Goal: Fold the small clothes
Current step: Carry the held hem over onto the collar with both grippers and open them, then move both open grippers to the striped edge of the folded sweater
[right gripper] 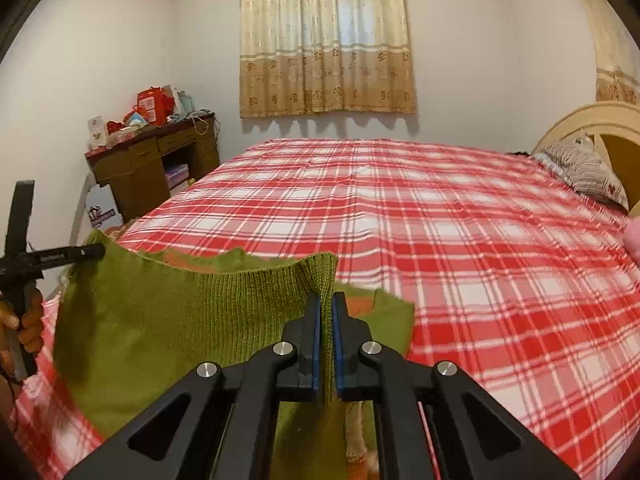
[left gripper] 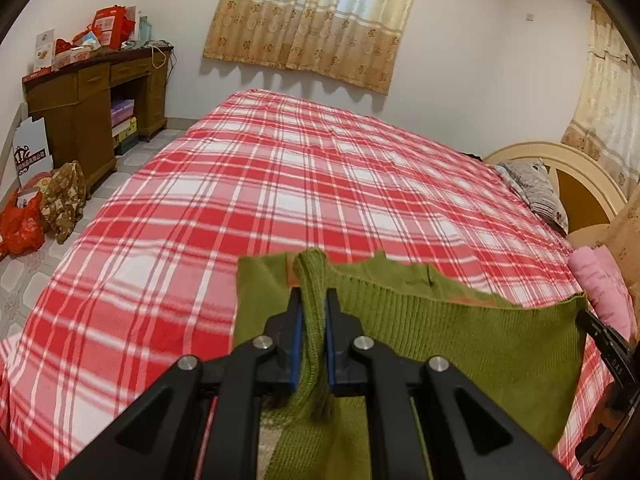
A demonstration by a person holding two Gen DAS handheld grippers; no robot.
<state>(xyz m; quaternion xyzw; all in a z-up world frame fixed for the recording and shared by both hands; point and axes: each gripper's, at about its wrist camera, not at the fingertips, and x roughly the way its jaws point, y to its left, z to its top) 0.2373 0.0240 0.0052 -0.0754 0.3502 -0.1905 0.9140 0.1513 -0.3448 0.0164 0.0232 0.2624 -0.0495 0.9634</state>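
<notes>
A small green knitted garment (left gripper: pixel 472 340) with orange trim hangs stretched between both grippers above the red plaid bed (left gripper: pixel 280 184). My left gripper (left gripper: pixel 314 296) is shut on one bunched corner of its ribbed edge. My right gripper (right gripper: pixel 327 300) is shut on the opposite corner of the green garment (right gripper: pixel 180 320). In the right wrist view the left gripper (right gripper: pixel 90 252) shows at the far left, held by a hand (right gripper: pixel 30 320). The right gripper's tip (left gripper: pixel 588 320) shows at the right edge of the left wrist view. The garment's lower part hangs below, partly hidden by the gripper bodies.
A pink folded cloth (left gripper: pixel 604 292) lies at the bed's right edge near a patterned pillow (left gripper: pixel 536 192) and the cream headboard (left gripper: pixel 576 176). A brown desk (left gripper: pixel 92 100) with red boxes stands at the left wall; red bags (left gripper: pixel 20 224) sit on the floor.
</notes>
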